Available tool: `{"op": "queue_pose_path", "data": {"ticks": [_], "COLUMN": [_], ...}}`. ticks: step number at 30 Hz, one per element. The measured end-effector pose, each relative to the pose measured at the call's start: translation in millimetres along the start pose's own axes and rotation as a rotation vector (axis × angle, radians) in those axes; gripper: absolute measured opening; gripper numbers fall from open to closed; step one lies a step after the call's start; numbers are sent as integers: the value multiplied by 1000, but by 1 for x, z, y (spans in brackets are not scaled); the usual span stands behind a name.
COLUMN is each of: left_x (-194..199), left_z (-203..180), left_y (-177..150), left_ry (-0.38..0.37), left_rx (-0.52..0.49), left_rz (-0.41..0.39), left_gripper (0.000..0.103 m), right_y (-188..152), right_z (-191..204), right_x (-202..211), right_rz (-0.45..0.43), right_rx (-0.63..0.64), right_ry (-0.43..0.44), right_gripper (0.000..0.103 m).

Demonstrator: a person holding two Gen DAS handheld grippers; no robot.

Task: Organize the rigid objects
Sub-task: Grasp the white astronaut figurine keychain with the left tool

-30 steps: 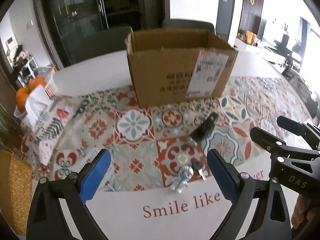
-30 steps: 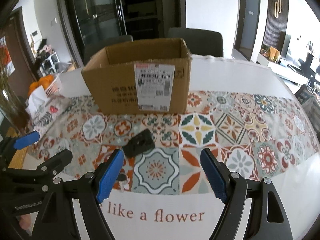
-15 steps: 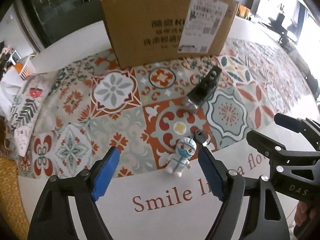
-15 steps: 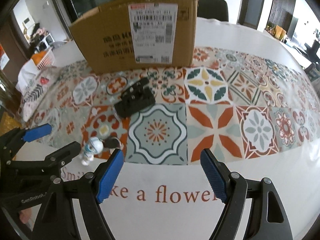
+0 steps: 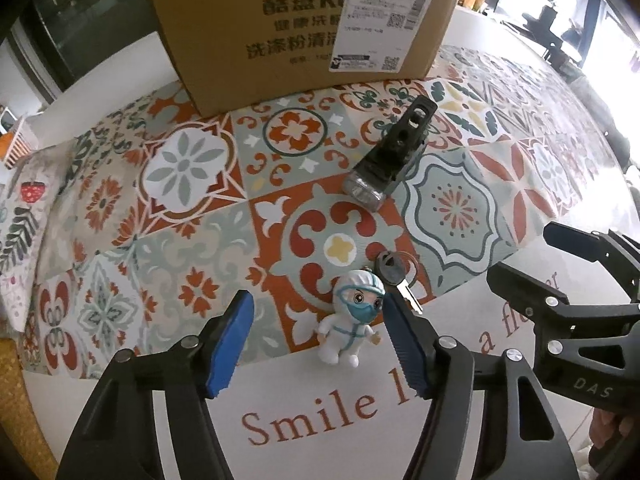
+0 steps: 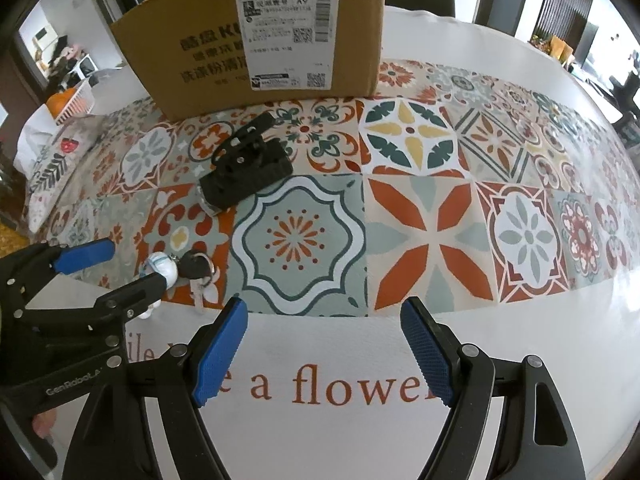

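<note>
Near the desk's (image 5: 120,408) front edge, the left hand-held gripper (image 5: 316,340) is closing around a small white figurine (image 5: 352,320) (a key (image 5: 394,274) is attached) — pads not yet touching it. The right hand-held gripper (image 6: 324,352) hangs released over bare cloth. A black clip (image 6: 244,172) lies before the cardboard box (image 6: 208,60) — toward the far edge.

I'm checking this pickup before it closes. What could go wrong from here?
The left gripper is closing around the figurine, which sits off-centre near one pad, so it may tip or slip. The key attached to it lies beside that pad and could snag. The right gripper is open over bare cloth.
</note>
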State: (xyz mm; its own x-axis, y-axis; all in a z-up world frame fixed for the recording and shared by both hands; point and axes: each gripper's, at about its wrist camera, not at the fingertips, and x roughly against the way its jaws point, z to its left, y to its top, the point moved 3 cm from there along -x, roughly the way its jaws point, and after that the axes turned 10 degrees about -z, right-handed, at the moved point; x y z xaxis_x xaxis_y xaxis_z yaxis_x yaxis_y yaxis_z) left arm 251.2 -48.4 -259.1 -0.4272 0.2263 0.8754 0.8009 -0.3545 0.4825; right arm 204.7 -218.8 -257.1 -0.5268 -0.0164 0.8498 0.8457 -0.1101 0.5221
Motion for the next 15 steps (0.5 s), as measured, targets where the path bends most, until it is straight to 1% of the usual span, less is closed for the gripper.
{"op": "queue_pose_path", "data": {"ticks": [2,7,10,12,13,15], "left_x": [-4,-13,-13,-12,-13,-13], "left_z": [-1,-4,-7,-8,-8,-7], "left_y": [1,1,3,4,5,7], "left_ry": [-18,-33,-29,-40,-43,-46], "left_rx": [3,6,-4,2,5,13], "left_rz": [9,25,8,-3,-5,-9], "left_gripper": [58,52,44,30,27,27], "right_y": [0,-1,-1,-1,-1,0], "right_z": [-1,-2,-4,-5,-5,-5], "right_x": [-1,-4,-5,-6,-6,-6], "right_rz": [2,8,11,14,14,12], "right_rx": [-1,-6,-10,-12,-14,-15], "right_ry": [-1,-3,-4,-2,1,5], "right_gripper": [79,79,79,79,79,79]}}
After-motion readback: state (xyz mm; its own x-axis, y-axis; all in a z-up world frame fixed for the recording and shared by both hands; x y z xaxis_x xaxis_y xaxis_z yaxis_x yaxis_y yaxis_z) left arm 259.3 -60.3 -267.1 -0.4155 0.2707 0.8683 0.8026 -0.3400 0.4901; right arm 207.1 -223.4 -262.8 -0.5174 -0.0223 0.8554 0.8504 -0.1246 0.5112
